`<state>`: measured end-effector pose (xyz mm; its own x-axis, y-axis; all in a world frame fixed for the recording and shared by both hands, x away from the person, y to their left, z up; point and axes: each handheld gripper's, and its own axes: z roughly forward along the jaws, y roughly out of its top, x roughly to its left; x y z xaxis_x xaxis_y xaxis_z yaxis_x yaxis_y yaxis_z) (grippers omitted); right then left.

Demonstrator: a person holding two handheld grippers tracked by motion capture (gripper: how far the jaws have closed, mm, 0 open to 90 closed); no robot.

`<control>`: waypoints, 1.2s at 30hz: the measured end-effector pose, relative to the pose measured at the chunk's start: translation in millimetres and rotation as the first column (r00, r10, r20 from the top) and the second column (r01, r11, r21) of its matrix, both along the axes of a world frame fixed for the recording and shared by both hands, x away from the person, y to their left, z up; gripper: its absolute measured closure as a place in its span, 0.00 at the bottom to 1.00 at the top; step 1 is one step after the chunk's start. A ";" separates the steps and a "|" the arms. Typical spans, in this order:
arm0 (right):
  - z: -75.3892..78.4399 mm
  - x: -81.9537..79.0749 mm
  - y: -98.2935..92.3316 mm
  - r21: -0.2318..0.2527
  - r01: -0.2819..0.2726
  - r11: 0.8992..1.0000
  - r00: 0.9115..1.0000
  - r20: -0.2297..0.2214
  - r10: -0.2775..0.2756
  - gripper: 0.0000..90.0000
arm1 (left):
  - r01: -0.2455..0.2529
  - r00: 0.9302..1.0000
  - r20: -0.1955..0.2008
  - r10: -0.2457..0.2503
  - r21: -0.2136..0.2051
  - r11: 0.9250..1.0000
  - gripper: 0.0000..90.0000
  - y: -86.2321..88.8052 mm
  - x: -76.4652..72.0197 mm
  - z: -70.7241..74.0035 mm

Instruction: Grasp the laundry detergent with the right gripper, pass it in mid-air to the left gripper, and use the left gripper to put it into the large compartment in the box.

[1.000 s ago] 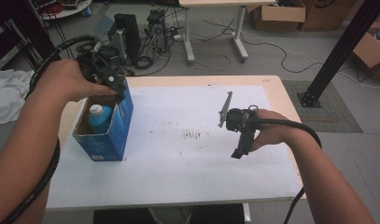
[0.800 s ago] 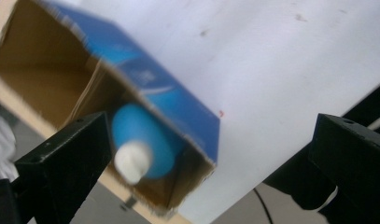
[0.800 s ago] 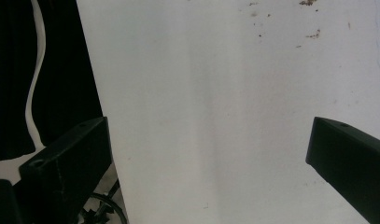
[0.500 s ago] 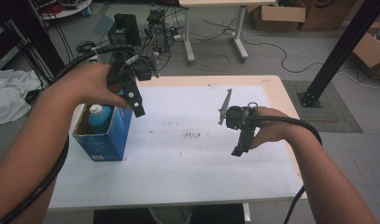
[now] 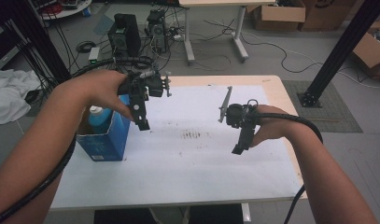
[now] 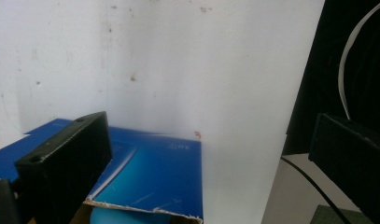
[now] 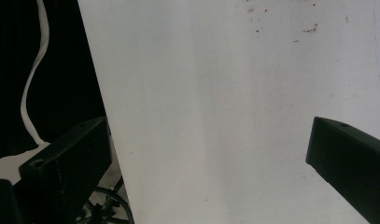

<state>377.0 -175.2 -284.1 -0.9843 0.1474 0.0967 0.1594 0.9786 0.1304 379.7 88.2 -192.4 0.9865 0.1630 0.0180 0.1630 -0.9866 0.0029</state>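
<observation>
A blue carton [image 5: 106, 137] stands open-topped on the left of the white sheet [image 5: 192, 158], with a light-blue bottle [image 5: 97, 115] upright inside it. My left gripper [image 5: 141, 116] hovers just right of the carton's top, pointing down, open and holding nothing. In the left gripper view the open left gripper [image 6: 206, 126] looks down on the carton's flap [image 6: 150, 177]. My right gripper [image 5: 239, 137] hangs above the sheet's right half, apart from the carton. The right gripper [image 7: 204, 127] has its jaws spread wide over bare white sheet [image 7: 215, 93].
The sheet covers most of the wooden table [image 5: 271, 81] and has dark smudges [image 5: 193, 135] at its middle. Cables [image 5: 309, 128] trail from both grippers. Beyond the table are computer towers [image 5: 124, 35], desk legs, cardboard boxes [image 5: 372, 51] and a black post [image 5: 339, 51].
My left gripper has risen from over the carton and moved right, so it hangs beside the carton's top. The right gripper has hardly moved.
</observation>
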 end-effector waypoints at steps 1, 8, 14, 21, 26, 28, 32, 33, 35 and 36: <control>1.0 1.0 0.1 -0.006 -0.003 1.000 1.000 0.004 0.003 0.00 | 0.003 1.000 0.000 -0.003 0.001 1.000 0.00 -0.6 0.4 -0.7; 3.2 6.9 -1.2 0.001 -0.004 1.000 1.000 0.004 0.004 0.00 | 0.005 1.000 0.005 -0.005 -0.018 1.000 0.00 -3.3 5.2 -4.1; 3.9 10.3 -3.9 0.006 -0.008 1.000 1.000 0.008 0.008 0.00 | 0.000 1.000 0.007 0.000 -0.012 1.000 0.00 -6.3 7.5 -5.7; 4.0 9.8 -6.5 0.007 0.005 1.000 1.000 0.005 -0.005 0.00 | 0.010 1.000 0.009 -0.010 -0.021 1.000 0.00 -8.8 8.2 -5.3; 2.8 10.0 -7.2 0.002 0.005 1.000 1.000 0.003 -0.005 0.00 | 0.010 1.000 0.007 -0.010 -0.023 1.000 0.00 -9.3 8.5 -5.4; 3.0 9.6 -7.0 0.001 0.007 1.000 1.000 0.005 -0.007 0.00 | 0.010 1.000 0.006 -0.010 -0.021 1.000 0.00 -9.2 8.5 -5.5; 4.3 9.1 -6.3 0.000 0.003 1.000 1.000 0.009 -0.003 0.00 | 0.007 1.000 0.004 -0.007 -0.026 1.000 0.00 -8.0 8.0 -5.9; 4.5 8.9 -6.2 0.003 0.004 1.000 1.000 0.004 -0.004 0.00 | 0.005 1.000 0.005 -0.005 -0.026 1.000 0.00 -7.7 7.8 -5.6; 5.3 8.2 -5.7 0.007 0.004 1.000 1.000 0.010 -0.004 0.00 | 0.005 1.000 0.006 -0.004 -0.027 1.000 0.00 -6.8 7.6 -5.3; 6.4 8.2 -5.4 0.000 -0.001 1.000 1.000 0.015 0.001 0.00 | 0.003 1.000 0.008 -0.002 -0.030 1.000 0.00 -6.3 6.8 -5.3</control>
<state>385.2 -180.5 -277.7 -0.9858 0.1464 0.0820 0.1564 0.9787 0.1332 386.5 81.9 -197.7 0.9867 0.1611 0.0210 0.1603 -0.9865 0.0336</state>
